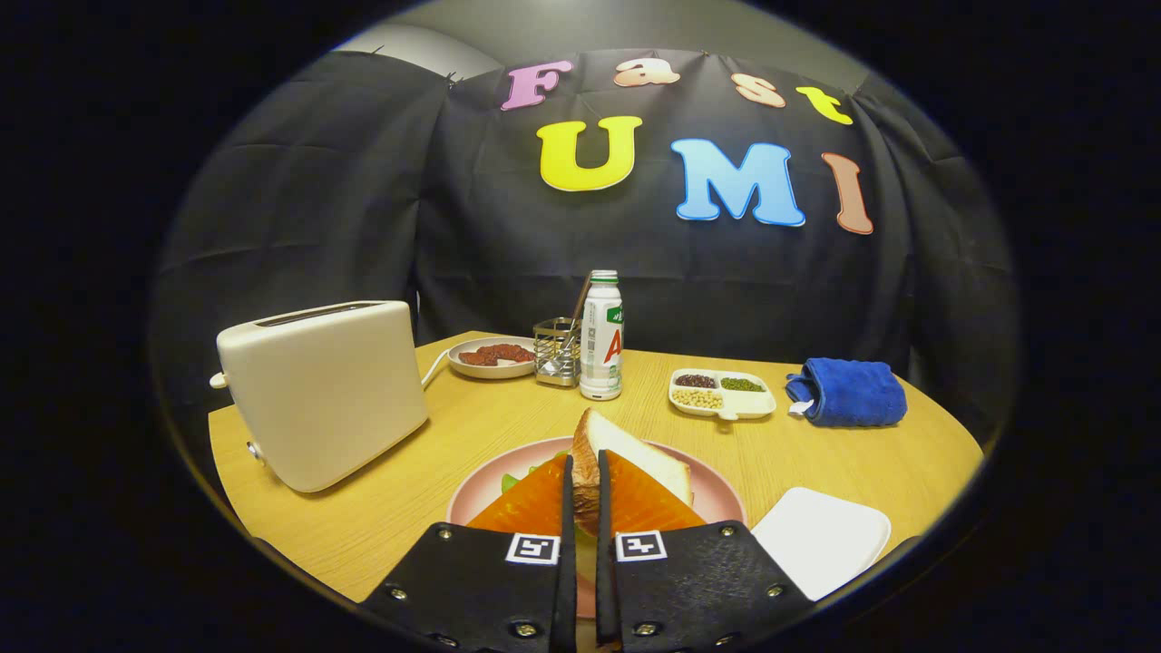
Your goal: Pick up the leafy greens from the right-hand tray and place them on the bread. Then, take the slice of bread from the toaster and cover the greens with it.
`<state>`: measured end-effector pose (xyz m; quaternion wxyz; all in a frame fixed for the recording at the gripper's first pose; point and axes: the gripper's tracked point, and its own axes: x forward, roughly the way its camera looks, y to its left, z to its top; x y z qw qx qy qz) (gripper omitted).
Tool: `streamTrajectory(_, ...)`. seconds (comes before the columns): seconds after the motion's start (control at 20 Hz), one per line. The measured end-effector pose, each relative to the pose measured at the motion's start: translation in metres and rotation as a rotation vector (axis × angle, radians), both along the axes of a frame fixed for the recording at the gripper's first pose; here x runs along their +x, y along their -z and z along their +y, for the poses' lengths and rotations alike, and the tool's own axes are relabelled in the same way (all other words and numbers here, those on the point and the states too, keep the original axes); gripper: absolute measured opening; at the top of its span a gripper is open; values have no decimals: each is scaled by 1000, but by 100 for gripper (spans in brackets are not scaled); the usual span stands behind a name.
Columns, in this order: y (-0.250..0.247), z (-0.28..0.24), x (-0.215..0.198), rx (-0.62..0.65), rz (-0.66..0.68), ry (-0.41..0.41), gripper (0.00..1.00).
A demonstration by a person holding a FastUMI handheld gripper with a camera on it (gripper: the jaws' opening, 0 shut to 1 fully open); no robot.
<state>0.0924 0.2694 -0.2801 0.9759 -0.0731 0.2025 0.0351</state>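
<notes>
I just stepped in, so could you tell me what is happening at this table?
A person's handheld tongs are shut on a slice of bread, holding it on edge over the pink plate, where leafy greens peek out. The toaster stands to the left and the white tray to the right.

Soft overhead light, perhaps slightly dim; table (472, 426) evenly lit, edges bent by fisheye distortion.
</notes>
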Motion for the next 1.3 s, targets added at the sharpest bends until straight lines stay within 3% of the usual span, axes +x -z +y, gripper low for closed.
streamTrajectory(0.75, 29, 14, -5, 43, 160, -43, 8)
streamTrajectory(1.1, 27, 21, -7, 31, 153, -62, 13)
streamTrajectory(1.2, 30, 31, -7, 84, 183, -85, 49)
streamTrajectory(1.3, 29, 31, -10, 93, 176, -79, 50)
